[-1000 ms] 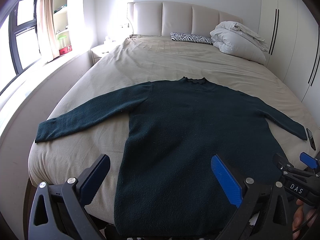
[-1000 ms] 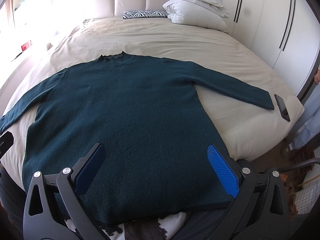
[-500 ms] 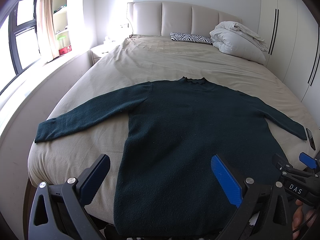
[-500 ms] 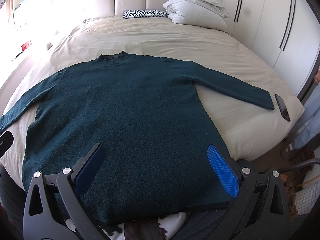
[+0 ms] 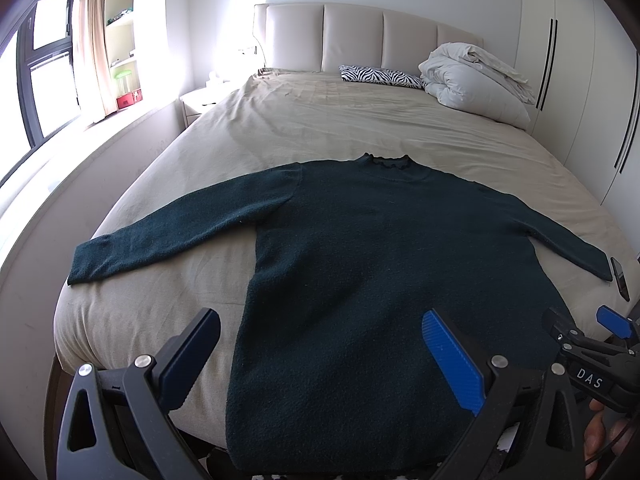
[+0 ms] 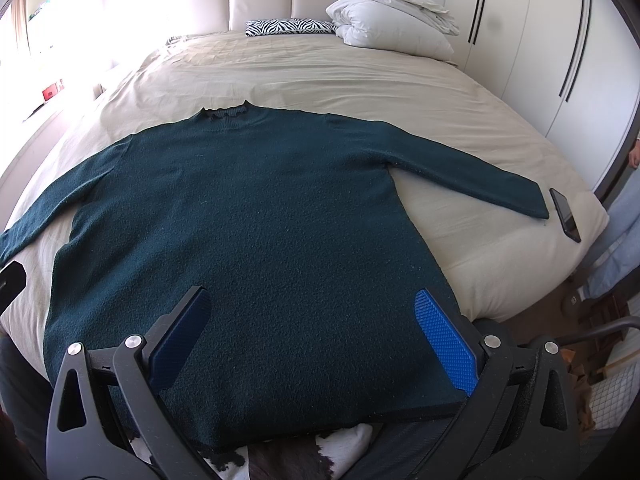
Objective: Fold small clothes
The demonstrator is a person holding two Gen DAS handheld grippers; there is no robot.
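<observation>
both tools hang above the foot of the bed, each spread wide with nothing between its blue pads. left tool [image 5: 320, 360] sits over the sweater's lower left part, its left finger above bare sheet and its right finger above the knit. right tool [image 6: 316, 344] sits over the hem on the right side, both fingers above the fabric, not touching it.

dark teal sweater [image 5: 384, 264] lies flat and face up on the beige bed [image 5: 352, 120], collar toward the headboard [image 5: 360, 36], both sleeves stretched out to the sides, hem hanging slightly over the foot edge. a black phone [image 6: 565, 214] lies just beside the right cuff, near the bed's corner.

in the left wrist view the right tool's body shows at the lower right, with white letters "das" on a black label [image 5: 589, 377]; fingers [image 5: 600, 436] of the person's hand grip below it.

at the head of the bed, a zebra-print pillow [image 5: 380, 76] lies beside a bundled white duvet [image 5: 476, 80]. white wardrobe doors [image 6: 552, 40] run along the right side.
</observation>
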